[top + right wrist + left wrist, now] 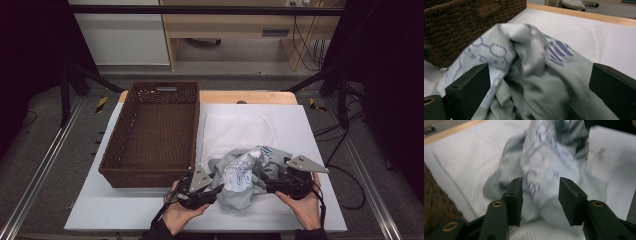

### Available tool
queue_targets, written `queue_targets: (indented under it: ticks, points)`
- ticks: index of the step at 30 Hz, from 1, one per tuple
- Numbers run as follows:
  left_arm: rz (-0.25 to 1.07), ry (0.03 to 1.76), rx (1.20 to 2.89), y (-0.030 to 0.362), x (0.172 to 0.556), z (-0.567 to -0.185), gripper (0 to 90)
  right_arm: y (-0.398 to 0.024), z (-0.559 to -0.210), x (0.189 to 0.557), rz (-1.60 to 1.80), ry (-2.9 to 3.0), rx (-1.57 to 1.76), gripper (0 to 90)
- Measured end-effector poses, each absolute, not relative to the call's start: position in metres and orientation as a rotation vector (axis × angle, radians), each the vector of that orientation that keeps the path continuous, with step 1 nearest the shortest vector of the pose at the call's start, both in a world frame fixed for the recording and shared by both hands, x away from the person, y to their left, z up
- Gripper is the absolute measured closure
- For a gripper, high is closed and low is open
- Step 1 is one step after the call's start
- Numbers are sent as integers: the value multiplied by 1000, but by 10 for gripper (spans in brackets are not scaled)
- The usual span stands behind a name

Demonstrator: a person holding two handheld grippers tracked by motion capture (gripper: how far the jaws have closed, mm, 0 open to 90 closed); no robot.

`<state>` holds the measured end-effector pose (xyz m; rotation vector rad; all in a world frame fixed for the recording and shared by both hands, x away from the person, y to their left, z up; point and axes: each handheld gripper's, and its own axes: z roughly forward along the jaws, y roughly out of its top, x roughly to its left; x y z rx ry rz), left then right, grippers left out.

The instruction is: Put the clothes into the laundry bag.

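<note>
A crumpled pale grey garment [245, 172] with purple print lies at the near middle of the white table top, partly over a white towel [240, 127]. My left gripper [215, 189] is at the garment's left edge. In the left gripper view its jaws [540, 192] stand apart, with the printed cloth [549, 157] between and beyond them and no pad pressing on it. My right gripper [272, 184] is at the garment's right side. Its jaws [540, 75] stand wide, and a heap of the cloth [531, 70] bulges up between them.
A brown wicker basket [165, 87] stands to the left of the towel, with nothing in it, and its near wall is close to my left hand. The white table top [310, 130] extends to the right, with a wooden edge [250, 96] at the back.
</note>
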<state>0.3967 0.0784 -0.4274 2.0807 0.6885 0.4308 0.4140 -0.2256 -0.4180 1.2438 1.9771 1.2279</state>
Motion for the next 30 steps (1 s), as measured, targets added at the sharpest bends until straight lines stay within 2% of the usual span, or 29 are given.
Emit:
queue_targets:
  ticks: [4, 11, 15, 17, 19, 20, 23, 25, 27, 30]
  points:
    - [426, 695, 2088, 92, 393, -445, 568, -206, -423, 428, 1210, 2016, 1233, 32]
    - [354, 772, 2125, 99, 392, -470, 772, -185, -452, 444, 1139, 2114, 1268, 45]
    - [319, 760, 2157, 95, 394, -477, 835, -187, -466, 446, 1166, 2132, 1327, 70]
    - [322, 739, 2181, 90, 396, -483, 845, -186, -471, 446, 1154, 2134, 1309, 115]
    - [327, 722, 2184, 88, 397, -485, 858, -184, -476, 447, 1123, 2144, 1314, 187]
    - [316, 725, 2181, 87, 398, -485, 860, -183, -478, 447, 1124, 2152, 1307, 253]
    - [326, 717, 2185, 86, 396, -486, 867, -186, -477, 446, 1144, 2174, 1330, 529]
    - [331, 724, 2186, 85, 395, -485, 872, -189, -474, 445, 1157, 2170, 1367, 665]
    - [340, 723, 2189, 85, 394, -485, 883, -193, -470, 443, 1169, 2162, 1379, 734]
    - [342, 722, 2190, 85, 394, -484, 899, -206, -455, 439, 1224, 2094, 1392, 763]
